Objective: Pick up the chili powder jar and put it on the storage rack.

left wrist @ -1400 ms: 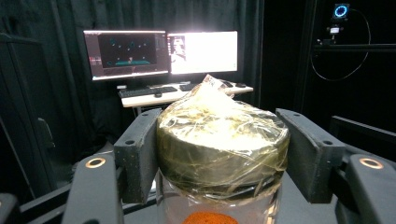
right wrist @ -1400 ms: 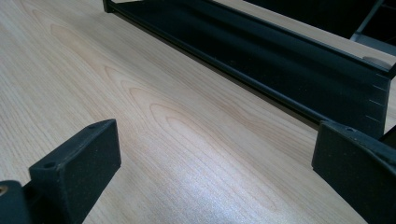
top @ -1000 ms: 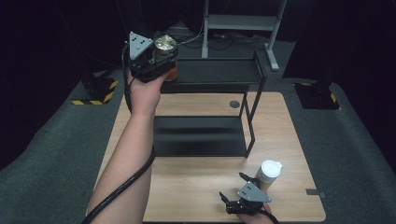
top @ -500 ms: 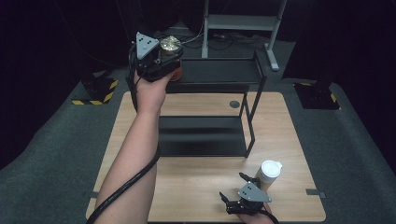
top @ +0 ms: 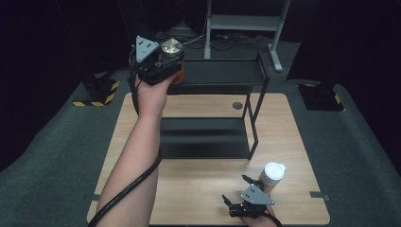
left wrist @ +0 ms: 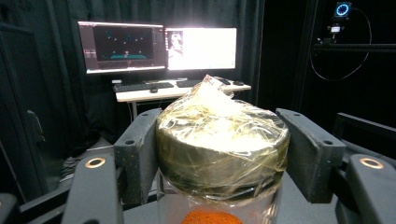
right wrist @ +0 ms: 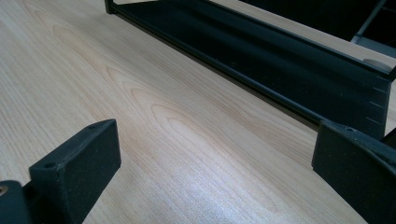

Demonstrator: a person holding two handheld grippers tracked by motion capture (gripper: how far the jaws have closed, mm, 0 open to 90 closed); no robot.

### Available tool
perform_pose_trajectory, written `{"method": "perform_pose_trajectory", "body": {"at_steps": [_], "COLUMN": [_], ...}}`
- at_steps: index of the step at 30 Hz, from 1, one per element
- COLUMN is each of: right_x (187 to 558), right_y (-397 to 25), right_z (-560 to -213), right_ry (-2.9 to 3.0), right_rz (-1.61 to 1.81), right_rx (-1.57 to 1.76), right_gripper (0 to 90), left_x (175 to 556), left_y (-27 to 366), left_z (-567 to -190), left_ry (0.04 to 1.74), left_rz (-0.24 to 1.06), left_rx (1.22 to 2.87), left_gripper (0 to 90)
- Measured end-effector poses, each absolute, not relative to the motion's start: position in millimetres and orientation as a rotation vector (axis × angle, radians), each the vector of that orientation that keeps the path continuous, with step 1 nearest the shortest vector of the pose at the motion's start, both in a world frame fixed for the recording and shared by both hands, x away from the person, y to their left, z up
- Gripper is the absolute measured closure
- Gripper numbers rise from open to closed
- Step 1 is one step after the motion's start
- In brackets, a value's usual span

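Note:
My left gripper (top: pixel 163 64) is raised near the left end of the black rack's top shelf (top: pixel 222 72), shut on a clear jar (top: pixel 171 48). In the left gripper view the jar (left wrist: pixel 222 144) has a gold lid wrapped in shiny film, and orange contents show below; both jaws press on its sides. My right gripper (top: pixel 235 188) rests low over the wooden table (top: pixel 198 194) near its front edge, open, nothing between its jaws. In the right gripper view (right wrist: pixel 210 163) bare wood lies between the jaws. A white lidded cup (top: pixel 273 174) stands just right of it.
A black two-tier metal rack stands across the table's middle, its lower shelf (top: pixel 203 137) bare. The rack's lower edge (right wrist: pixel 261 51) runs ahead of the right gripper. Behind the table stand a desk with two lit monitors (left wrist: pixel 159 46) and a grey frame (top: pixel 246 23).
My left gripper has carried the jar slightly right and up toward the rack's top shelf. The right gripper has stayed where it was.

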State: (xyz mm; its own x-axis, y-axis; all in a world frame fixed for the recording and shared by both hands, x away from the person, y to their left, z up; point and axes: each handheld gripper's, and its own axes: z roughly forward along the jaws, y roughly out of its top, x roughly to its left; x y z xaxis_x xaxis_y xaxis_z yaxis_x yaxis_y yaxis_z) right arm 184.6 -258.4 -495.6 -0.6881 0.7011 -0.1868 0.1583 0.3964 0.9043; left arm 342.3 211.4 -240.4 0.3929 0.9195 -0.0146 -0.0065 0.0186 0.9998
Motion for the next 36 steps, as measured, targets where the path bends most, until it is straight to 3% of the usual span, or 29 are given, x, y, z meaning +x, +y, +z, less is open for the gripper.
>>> {"method": "perform_pose_trajectory", "body": {"at_steps": [14, 20, 22, 25, 36], "right_x": [184.7, 184.7, 184.7, 184.3, 184.4], "right_y": [-258.7, -258.1, -258.0, -257.7, -258.1], "right_z": [-495.6, -495.4, -495.3, -495.4, -495.3], "right_ry": [2.101, 2.103, 2.103, 2.103, 2.103], "right_rz": [1.276, 1.273, 1.272, 1.270, 1.271], "right_rx": [0.732, 0.731, 0.730, 0.728, 0.731], "right_gripper": [0.2, 0.2, 0.2, 0.2, 0.2], "left_x": [340.7, 337.2, 336.1, 332.3, 310.9], "left_y": [209.3, 205.9, 205.2, 203.2, 211.5], "left_z": [-238.7, -234.4, -233.5, -232.1, -235.3], "left_ry": [0.908, 0.927, 0.926, 0.937, 0.937], "left_rz": [0.910, 0.914, 0.914, 0.928, 0.924], "left_rx": [1.366, 1.369, 1.377, 1.393, 1.384], "left_gripper": [30.8, 18.4, 8.2, 1.3, 0.4]}}
